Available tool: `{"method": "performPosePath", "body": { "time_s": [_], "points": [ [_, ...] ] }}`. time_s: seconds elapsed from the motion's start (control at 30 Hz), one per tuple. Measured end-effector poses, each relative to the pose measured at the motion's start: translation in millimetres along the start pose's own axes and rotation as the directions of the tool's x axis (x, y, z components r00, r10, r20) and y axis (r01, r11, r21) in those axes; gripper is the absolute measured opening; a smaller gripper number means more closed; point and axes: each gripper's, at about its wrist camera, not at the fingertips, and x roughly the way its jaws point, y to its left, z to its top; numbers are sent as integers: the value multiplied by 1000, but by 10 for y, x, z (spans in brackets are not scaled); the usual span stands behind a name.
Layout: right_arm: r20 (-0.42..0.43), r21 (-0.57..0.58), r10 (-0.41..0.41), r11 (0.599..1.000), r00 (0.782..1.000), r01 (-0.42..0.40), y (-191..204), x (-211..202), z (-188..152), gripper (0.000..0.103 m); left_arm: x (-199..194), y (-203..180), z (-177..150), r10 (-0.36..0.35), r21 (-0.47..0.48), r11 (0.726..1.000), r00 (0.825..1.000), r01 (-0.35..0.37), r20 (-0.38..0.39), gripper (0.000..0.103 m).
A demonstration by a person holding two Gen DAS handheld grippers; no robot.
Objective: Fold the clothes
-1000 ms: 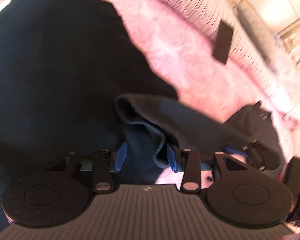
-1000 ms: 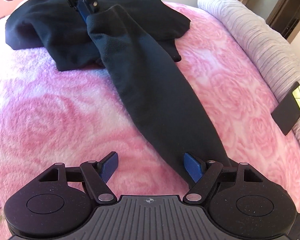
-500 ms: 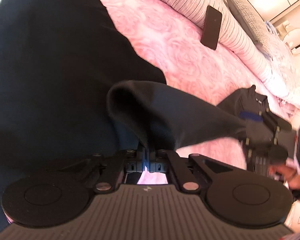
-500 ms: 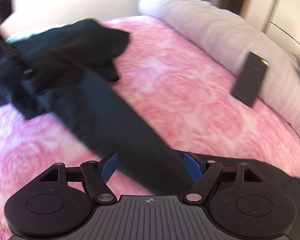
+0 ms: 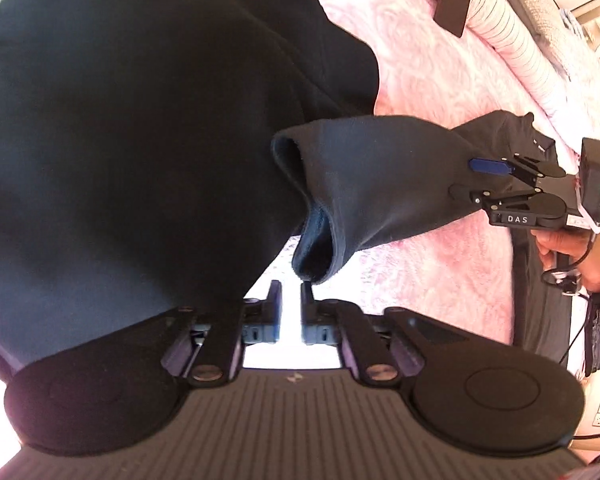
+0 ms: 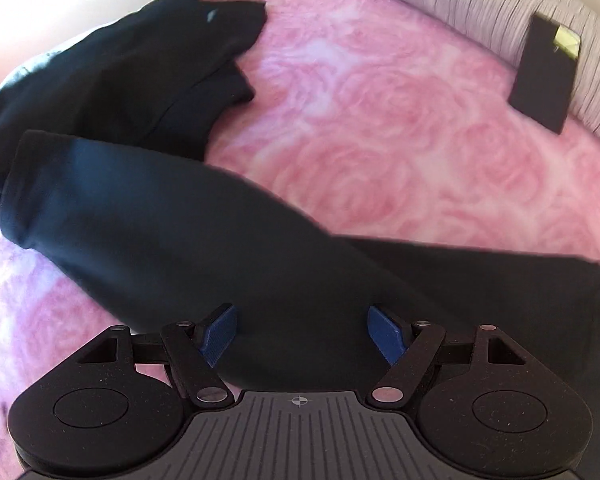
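One soft dark fleece sleeve (image 5: 380, 184), rose-patterned plush blanket (image 6: 380, 120).

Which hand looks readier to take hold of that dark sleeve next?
Probably the right. The right gripper straddles the sleeve with its jaws wide apart, so it only needs to close. The left gripper has jaws just opening, narrow and empty, with the cuff lying beyond their tips.

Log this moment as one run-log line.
left gripper: jaws opening, sleeve cuff at its fingertips | right gripper: open, straddling sleeve | garment on pink blanket | fold unfinished
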Motion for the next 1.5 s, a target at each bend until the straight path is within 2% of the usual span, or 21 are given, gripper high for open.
{"method": "performPosePath", "body": {
  "time_s": [0.13, 0.27, 0.37, 0.47, 0.57, 0.73, 0.8, 0.87, 0.93, 1.0, 1.13, 1.27, 1.33, 1.5],
  "points": [
    [54, 40, -18, 999, 998, 15, -17, -68, 0, 76, -157, -3, 143, -31, 8, 1000, 996, 31, 83, 34],
    [82, 62, -50, 997, 995, 45, -11, -90, -1, 76, 0, -94, 390, -18, 65, 998, 994, 11, 105, 34],
    [102, 93, -69, 994, 992, 59, -45, -171, 8, 76, -22, -234, 457, -68, 101, 993, 993, 59, 93, 34],
    [124, 142, -96, 987, 988, 78, -163, -289, -33, 76, -93, -357, 442, -144, 120, 983, 988, 137, 57, 34],
    [122, 203, -150, 971, 981, 124, -309, -347, -98, 76, -196, -324, 452, -148, 100, 985, 985, 138, 94, 34],
    [105, 328, -257, 921, 961, 210, -592, -244, -167, 76, -99, -123, 570, -58, 39, 998, 986, 52, 159, 37],
    [67, 368, -237, 909, 969, 197, -686, -96, -230, 76, 81, -96, 603, -5, 54, 999, 993, -1, 121, 36],
    [55, 374, -200, 912, 978, 166, -674, -45, -278, 76, 183, -90, 640, 38, 64, 997, 994, -45, 99, 33],
    [67, 349, -165, 928, 984, 132, -592, -178, -285, 76, 150, -172, 596, 41, 88, 995, 993, -51, 115, 35],
    [89, 371, -157, 922, 984, 114, -431, -412, -360, 76, 77, -296, 522, 52, 100, 993, 988, -67, 144, 36],
    [55, 434, -188, 889, 981, 146, -108, -910, -748, 76, -54, -620, 355, 58, 137, 987, 981, -84, 183, 40],
    [-75, 512, -237, 824, 969, 241, -174, -1534, -1573, 76, -40, -977, 141, 31, 162, 985, 987, -56, 157, 42],
    [-135, 550, -267, 781, 954, 296, -259, -1941, -2070, 76, -22, -1226, 7, 29, 192, 980, 989, -56, 144, 42],
    [-237, 609, -358, 670, 903, 425, -410, -2907, -3033, 77, -48, -1955, -436, 29, 277, 958, 989, -69, 147, 46]
  ]
}}
